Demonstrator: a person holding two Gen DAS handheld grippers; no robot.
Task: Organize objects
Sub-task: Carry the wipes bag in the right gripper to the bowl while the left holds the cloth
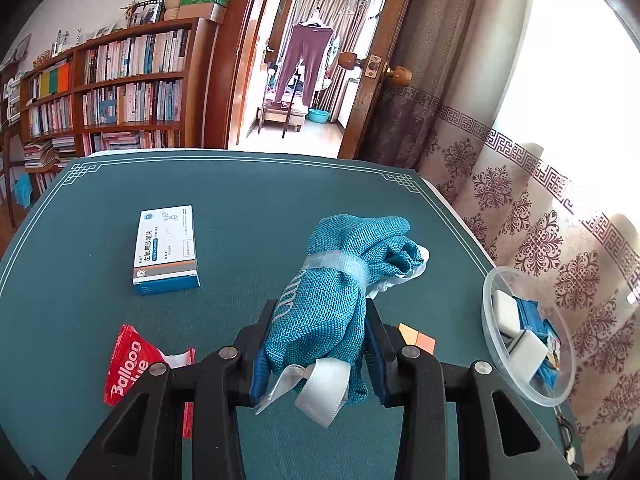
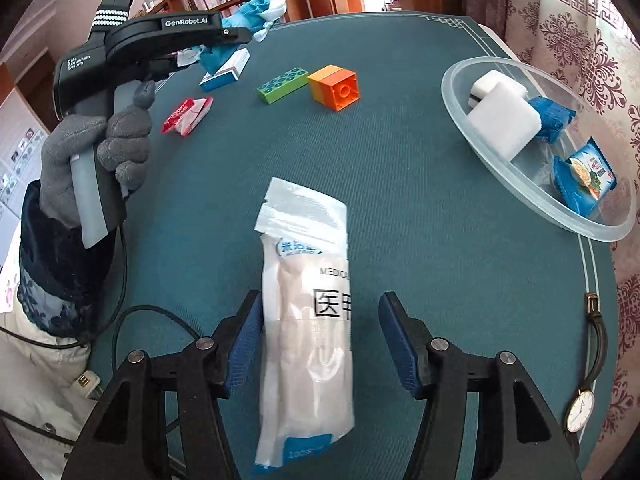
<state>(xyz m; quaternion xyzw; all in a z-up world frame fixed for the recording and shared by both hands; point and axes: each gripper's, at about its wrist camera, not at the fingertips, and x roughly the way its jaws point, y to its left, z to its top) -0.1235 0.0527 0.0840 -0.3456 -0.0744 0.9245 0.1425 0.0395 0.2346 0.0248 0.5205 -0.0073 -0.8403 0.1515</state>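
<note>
Currently a teal knitted bundle [image 1: 320,292], taped round the middle and trailing white ribbon, is clamped between the pads of the left gripper [image 1: 318,320] and held above the green table mat [image 1: 240,200]. The gloved left hand [image 2: 96,152] is seen on the handle in the right wrist view. Right gripper [image 2: 320,332] jaws are parted; a white medical pouch [image 2: 306,304] lies flat on the mat between them, left pad just beside it, right pad apart. A clear bowl [image 2: 600,224] near the mat's right edge holds white blocks and blue snack packs. Also on the mat: medicine box [image 1: 166,250], red balloon packet [image 1: 128,360], green brick [image 2: 282,84], orange brick [image 2: 334,86], wristwatch [image 2: 580,408].
</note>
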